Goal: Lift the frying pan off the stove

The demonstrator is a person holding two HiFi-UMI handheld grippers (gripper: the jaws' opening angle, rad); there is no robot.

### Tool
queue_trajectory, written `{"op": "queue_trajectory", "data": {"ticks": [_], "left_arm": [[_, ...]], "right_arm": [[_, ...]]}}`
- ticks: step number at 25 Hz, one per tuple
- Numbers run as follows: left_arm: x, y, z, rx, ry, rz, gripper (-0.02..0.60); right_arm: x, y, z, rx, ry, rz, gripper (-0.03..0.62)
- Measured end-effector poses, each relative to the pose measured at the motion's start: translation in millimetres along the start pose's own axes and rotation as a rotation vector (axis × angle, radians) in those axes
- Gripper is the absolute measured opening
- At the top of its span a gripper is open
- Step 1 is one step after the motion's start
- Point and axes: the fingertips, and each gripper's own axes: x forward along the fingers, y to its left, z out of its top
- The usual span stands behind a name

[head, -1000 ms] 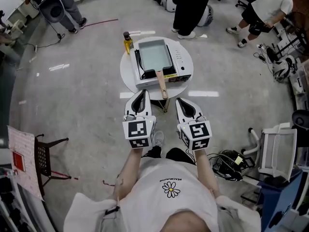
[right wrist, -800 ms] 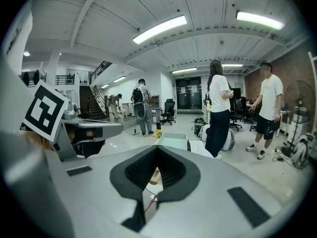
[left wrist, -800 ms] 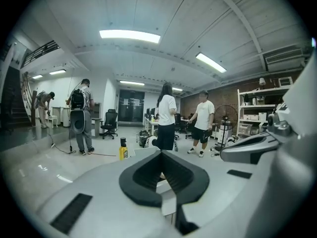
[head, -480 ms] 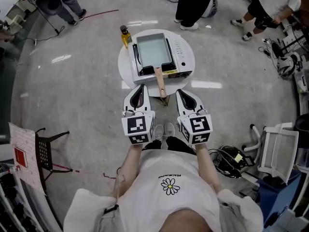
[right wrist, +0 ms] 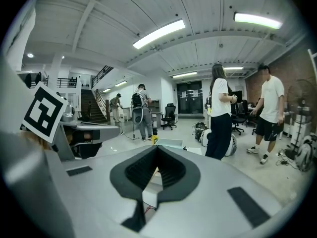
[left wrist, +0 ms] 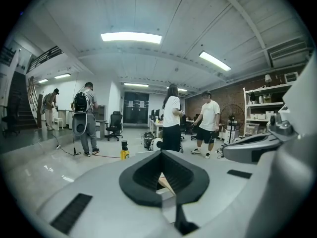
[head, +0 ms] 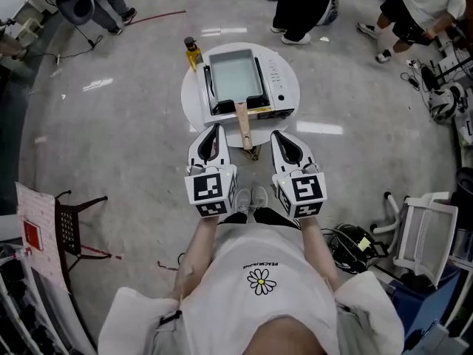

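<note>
A rectangular pale-blue frying pan [head: 235,78] sits on a white portable stove [head: 275,87] on a small round white table [head: 194,103]. The pan's wooden handle [head: 243,124] points toward me. My left gripper [head: 215,129] is just left of the handle's end and my right gripper [head: 279,134] just right of it, neither touching it. Both are shut and hold nothing. In the left gripper view the handle [left wrist: 166,183] shows through the gap behind the shut left gripper [left wrist: 161,152]. In the right gripper view the pan [right wrist: 171,144] lies beyond the shut right gripper [right wrist: 157,148].
A yellow oil bottle [head: 192,52] stands at the table's far left edge. Several people stand beyond the table, the nearest [head: 304,6] right behind it. A black wire stool [head: 74,224] is at my left; a white chair [head: 421,235] and cables lie at my right.
Both grippers have moved forward toward the table and now flank the end of the pan handle. Their jaws stay shut.
</note>
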Motion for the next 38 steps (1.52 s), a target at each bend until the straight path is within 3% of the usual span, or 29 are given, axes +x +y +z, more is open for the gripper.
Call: {"op": "queue_trajectory", "data": {"ticks": [16, 27, 34, 38], "left_arm": [[10.0, 4.4, -0.3, -0.004, 0.004, 0.028, -0.002], [21.7, 5.1, -4.8, 0.001, 0.026, 0.032, -0.002], [27.0, 10.8, -8.9, -0.003, 0.043, 0.055, -0.002], [31.5, 16.1, -12.4, -0.004, 0.051, 0.075, -0.002]], "right_arm": [[18.6, -5.7, 1.3, 0.055, 0.015, 0.062, 0.011], [47.6, -10.4, -0.2, 0.112, 0.072, 0.157, 0.151], [67.4, -11.3, -7.3, 0.244, 0.105, 0.239, 0.23], [85.6, -15.2, -16.1, 0.411, 0.135, 0.322, 0.262]]}}
